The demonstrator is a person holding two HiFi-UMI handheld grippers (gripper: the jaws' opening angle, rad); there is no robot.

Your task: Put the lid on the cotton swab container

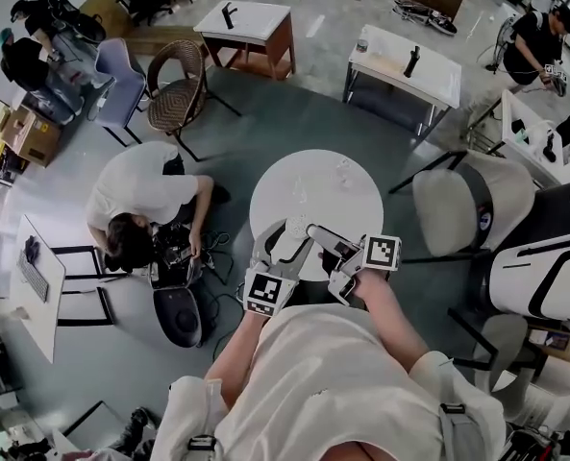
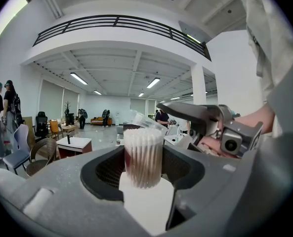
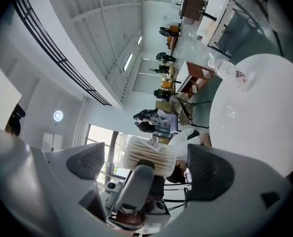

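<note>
The cotton swab container [image 2: 144,157] is clenched upright in the left tool [image 1: 283,243], above the near edge of the counter [image 1: 304,185]. A clear lid [image 2: 147,121] is seen tilted on top of it. The right tool [image 1: 325,245] is spread wide and released, just beside it over that same edge.

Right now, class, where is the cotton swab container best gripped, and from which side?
Probably low on its round wall, from the side, as the left gripper holds the cotton swab container. It is an upright cylinder with swab tips at the top, so a low side grip leaves the top free.
</note>
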